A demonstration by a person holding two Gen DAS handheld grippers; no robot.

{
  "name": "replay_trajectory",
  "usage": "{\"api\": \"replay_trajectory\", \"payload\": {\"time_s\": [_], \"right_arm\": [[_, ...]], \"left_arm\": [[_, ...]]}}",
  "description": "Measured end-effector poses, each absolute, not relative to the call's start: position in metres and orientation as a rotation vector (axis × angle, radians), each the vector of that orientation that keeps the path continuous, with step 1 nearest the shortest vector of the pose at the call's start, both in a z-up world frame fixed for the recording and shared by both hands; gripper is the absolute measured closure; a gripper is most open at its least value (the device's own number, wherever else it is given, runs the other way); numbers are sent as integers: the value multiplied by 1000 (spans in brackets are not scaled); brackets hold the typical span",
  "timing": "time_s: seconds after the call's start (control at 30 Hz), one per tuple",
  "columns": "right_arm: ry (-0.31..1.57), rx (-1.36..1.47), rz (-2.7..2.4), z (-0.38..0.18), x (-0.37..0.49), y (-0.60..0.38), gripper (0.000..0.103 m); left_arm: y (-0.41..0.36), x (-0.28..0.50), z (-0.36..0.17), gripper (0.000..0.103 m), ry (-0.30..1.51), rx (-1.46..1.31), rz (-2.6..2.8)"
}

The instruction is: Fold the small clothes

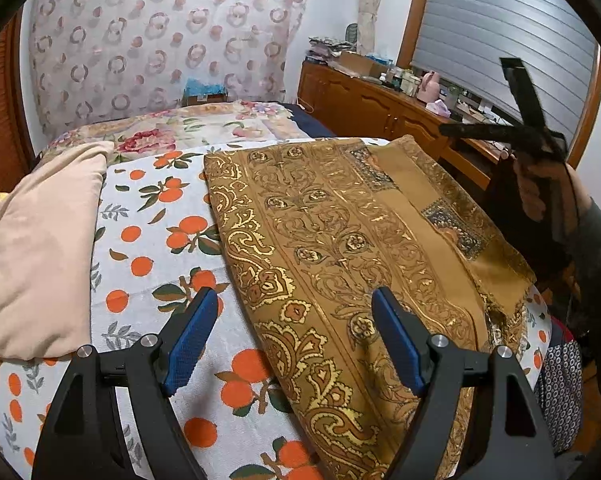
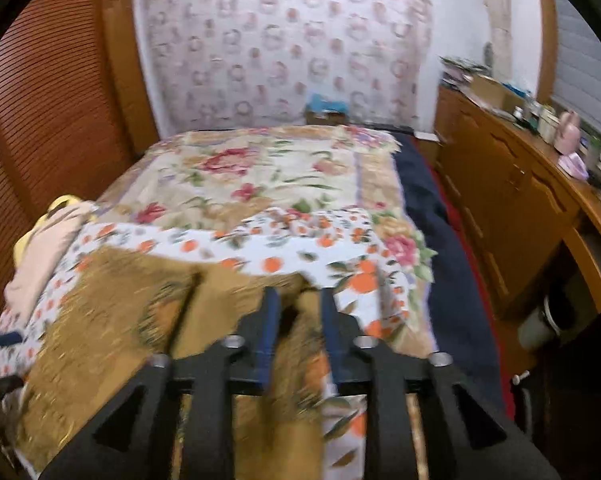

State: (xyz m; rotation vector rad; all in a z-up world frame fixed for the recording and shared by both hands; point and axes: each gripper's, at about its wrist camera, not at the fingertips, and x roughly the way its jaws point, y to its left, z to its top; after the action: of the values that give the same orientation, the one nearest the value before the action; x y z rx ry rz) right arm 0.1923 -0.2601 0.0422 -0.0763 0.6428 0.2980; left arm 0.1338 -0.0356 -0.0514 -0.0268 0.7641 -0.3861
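A brown and gold patterned cloth [image 1: 340, 240] lies spread on the bed, over a white sheet printed with oranges [image 1: 152, 248]. My left gripper [image 1: 292, 308] is open and empty, hovering over the cloth's left edge. In the left wrist view the right gripper [image 1: 532, 136] is raised in the hand at the far right, above the cloth's right side. In the blurred right wrist view my right gripper [image 2: 300, 308] has its fingers narrowly apart over the cloth [image 2: 120, 312], with a fold of cloth between them; I cannot tell if it grips.
A beige pillow [image 1: 36, 248] lies at the left of the bed. A floral bedspread [image 2: 260, 168] covers the far half. A wooden dresser [image 1: 380, 104] with clutter on top runs along the right wall. A dark blue blanket [image 2: 428, 208] hangs at the bed's right edge.
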Motion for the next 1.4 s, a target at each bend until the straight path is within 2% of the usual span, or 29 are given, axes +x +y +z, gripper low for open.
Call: {"api": "replay_trajectory", "payload": {"time_s": [0.37, 0.77, 0.8, 0.87, 0.93, 1.13, 1.4], "right_arm": [[789, -118, 507, -36, 125, -223, 63], [830, -131, 563, -56, 127, -210, 63], [823, -150, 558, -53, 124, -206, 65], [814, -171, 571, -53, 121, -205, 88], [785, -193, 575, -45, 115, -201, 96], [646, -195, 556, -9, 94, -216, 98], [568, -184, 467, 23, 79, -262, 98]], "left_arm": [[-38, 125, -49, 23, 747, -22, -386], [-42, 122, -54, 23, 755, -36, -393], [-42, 122, -54, 23, 755, -37, -392], [-43, 121, -54, 23, 755, -37, -392], [-43, 121, -54, 23, 754, -38, -391], [-42, 119, -52, 23, 743, -39, -394], [-44, 118, -52, 23, 746, -35, -403]]}}
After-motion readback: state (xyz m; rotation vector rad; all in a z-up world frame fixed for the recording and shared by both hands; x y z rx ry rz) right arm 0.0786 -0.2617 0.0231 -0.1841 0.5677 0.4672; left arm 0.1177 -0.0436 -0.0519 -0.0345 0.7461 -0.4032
